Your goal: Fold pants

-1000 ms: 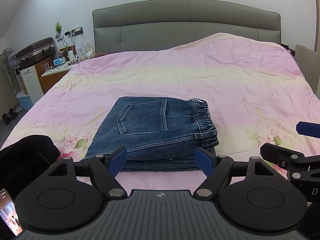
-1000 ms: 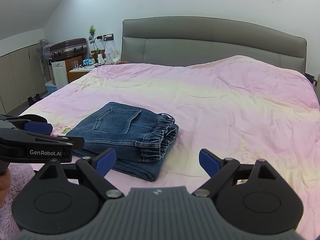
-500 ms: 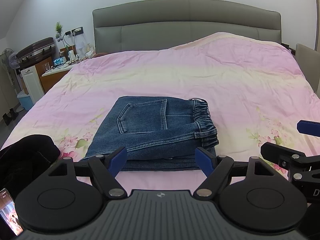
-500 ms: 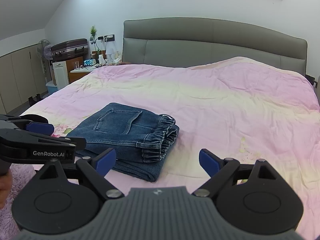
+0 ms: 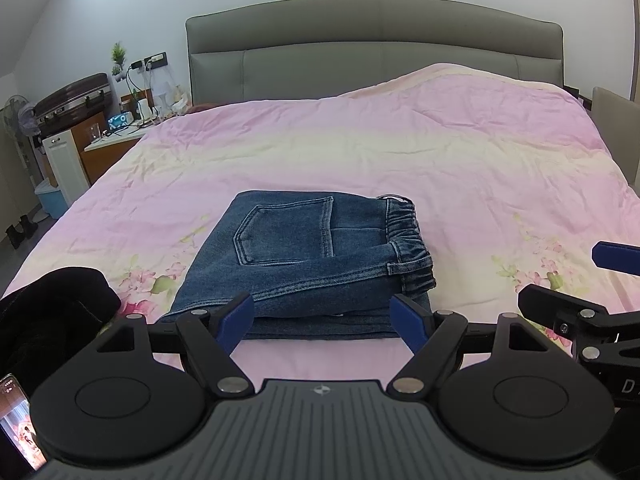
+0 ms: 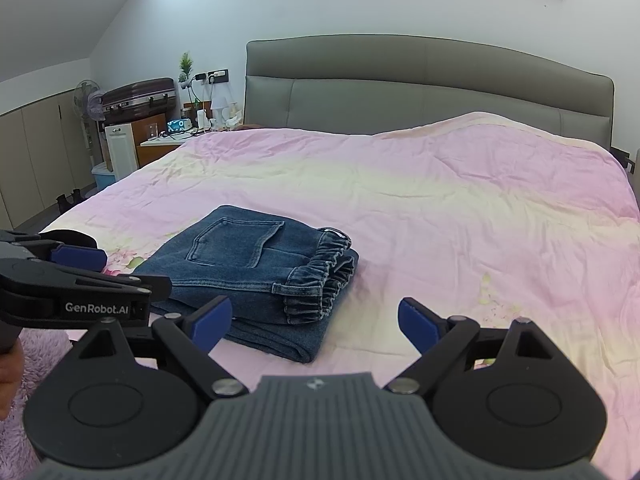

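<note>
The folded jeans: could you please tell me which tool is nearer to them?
Left. The left tool sits right at the near edge of the folded jeans, both tips open. The right tool is off to their right, mostly over the pink bedspread.

Premises are presenting as a home bedroom: a pink floral duvet [image 6: 400, 200] is covering a bed with a grey padded headboard [image 6: 420, 88], a cluttered nightstand [image 6: 168, 142] is standing beside it, and a suitcase [image 6: 138, 98] is lying nearby

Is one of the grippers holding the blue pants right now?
No, the folded pants lie free on the pink bed cover, and the right gripper and left gripper are both open and empty.
</note>
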{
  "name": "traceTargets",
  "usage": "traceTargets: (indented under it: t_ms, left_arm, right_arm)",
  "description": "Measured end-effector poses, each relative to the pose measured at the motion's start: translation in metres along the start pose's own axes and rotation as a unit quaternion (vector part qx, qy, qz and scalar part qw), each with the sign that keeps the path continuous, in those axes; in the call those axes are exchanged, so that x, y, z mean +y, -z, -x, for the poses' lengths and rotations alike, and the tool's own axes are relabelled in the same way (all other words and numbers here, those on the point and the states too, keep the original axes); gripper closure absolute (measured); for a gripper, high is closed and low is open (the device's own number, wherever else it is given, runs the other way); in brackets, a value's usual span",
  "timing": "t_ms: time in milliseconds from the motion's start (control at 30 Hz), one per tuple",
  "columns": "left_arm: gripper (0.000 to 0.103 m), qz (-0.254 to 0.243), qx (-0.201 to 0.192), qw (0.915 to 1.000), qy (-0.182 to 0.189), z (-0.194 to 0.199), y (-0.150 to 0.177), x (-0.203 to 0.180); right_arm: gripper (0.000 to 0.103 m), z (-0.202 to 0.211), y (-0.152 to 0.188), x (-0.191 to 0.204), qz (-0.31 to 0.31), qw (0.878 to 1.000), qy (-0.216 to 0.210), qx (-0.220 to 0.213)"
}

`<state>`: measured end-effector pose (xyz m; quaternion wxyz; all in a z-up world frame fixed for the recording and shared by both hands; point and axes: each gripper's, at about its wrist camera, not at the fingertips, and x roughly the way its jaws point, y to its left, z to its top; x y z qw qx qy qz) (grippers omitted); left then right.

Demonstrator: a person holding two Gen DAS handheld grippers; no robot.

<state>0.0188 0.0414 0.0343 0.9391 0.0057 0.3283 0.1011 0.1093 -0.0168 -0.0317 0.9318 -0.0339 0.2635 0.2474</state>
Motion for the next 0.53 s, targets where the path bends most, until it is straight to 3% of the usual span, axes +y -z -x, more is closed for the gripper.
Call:
traceTargets:
  t_ms: [533]
  left_arm:
    - [0.013,-0.006,-0.003,1.0000,-0.002,0.0005,-0.0014,-0.0051]
  right_arm:
    - [0.016,0.0016,0.0003,-0.0034,-0.003,1.000,-0.002,-0.001]
